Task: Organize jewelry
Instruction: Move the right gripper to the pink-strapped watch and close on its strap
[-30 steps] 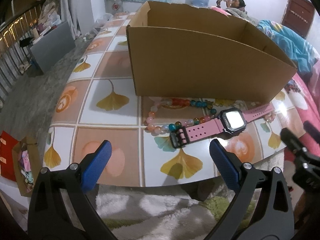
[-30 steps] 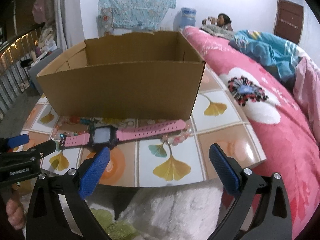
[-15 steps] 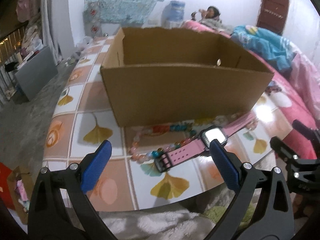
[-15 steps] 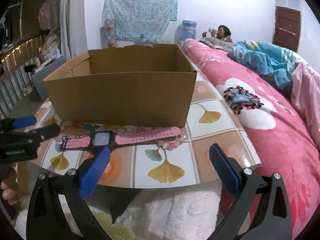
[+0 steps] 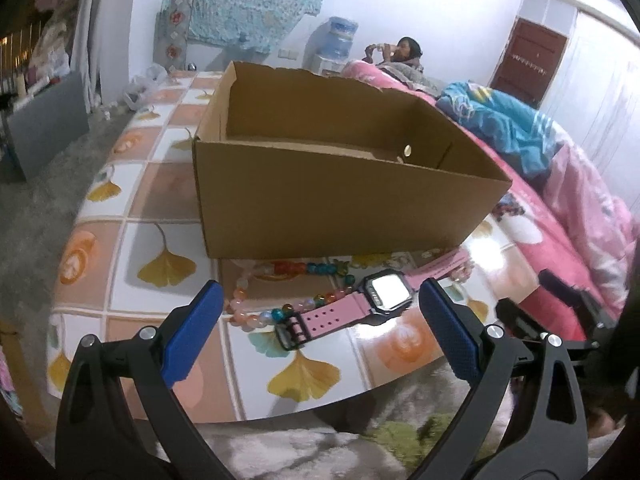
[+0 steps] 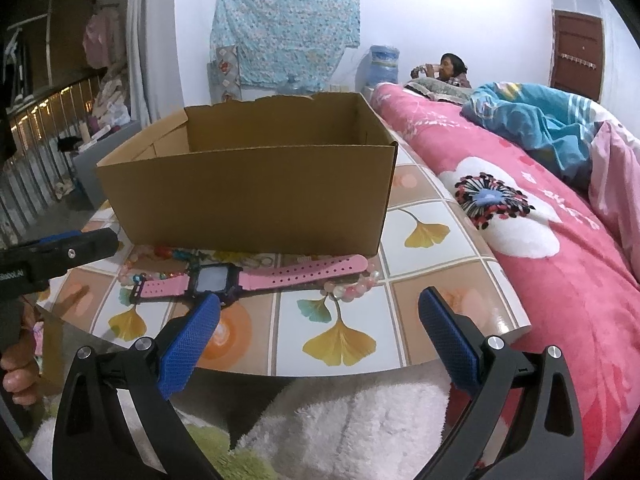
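Plain brown cardboard box (image 5: pixel 340 204); pink-strapped watch (image 5: pixel 360 304) with black case; multicoloured bead bracelet (image 5: pixel 296 269); worktop (image 6: pixel 340 320) tiled white and peach with yellow ginkgo leaves; pink floral bedspread (image 6: pixel 540 248); blue-padded fingers (image 6: pixel 188 344).

Pink-strapped digital watch with dark square case (image 5: pixel 362 302), unbuckled, flat, face up in front of me on table. Multicoloured glass bead strand (image 5: pixel 280 280) loops under it. Open brown cardboard box (image 5: pixel 336 188) upright, just behind both.
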{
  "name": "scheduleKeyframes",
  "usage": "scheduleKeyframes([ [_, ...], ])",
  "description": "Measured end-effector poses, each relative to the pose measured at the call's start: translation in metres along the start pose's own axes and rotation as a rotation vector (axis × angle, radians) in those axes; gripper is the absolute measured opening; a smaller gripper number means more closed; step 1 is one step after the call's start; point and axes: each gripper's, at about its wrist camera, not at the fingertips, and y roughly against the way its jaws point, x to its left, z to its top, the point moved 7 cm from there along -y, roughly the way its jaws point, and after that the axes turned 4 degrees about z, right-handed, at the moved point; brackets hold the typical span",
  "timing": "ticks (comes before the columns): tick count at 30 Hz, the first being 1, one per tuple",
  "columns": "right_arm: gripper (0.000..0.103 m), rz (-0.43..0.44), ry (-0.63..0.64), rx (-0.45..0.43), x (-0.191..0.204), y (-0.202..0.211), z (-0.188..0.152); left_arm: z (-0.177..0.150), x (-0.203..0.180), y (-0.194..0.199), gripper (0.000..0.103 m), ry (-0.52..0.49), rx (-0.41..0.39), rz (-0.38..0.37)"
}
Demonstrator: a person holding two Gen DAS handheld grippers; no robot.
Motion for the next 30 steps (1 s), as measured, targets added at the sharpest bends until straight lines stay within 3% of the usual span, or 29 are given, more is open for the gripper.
scheduleKeyframes([
  [6,0.097,0.017,0.011,-0.001,0.001,-0.002,-0.001,-0.002,0.003,-0.004,0.095,0.039,0.020,-0.017],
  [18,0.097,0.089,0.038,-0.009,0.003,-0.008,0.011,-0.004,0.001,-0.010,0.095,-0.092,0.015,0.070],
  [27,0.096,0.241,0.113,0.024,0.004,-0.008,0.010,-0.021,-0.013,-0.008,0.095,-0.229,0.022,0.066],
  [30,0.090,0.328,0.164,0.064,0.011,-0.013,0.010,-0.030,-0.021,-0.009,0.095,-0.282,0.033,0.057],
])
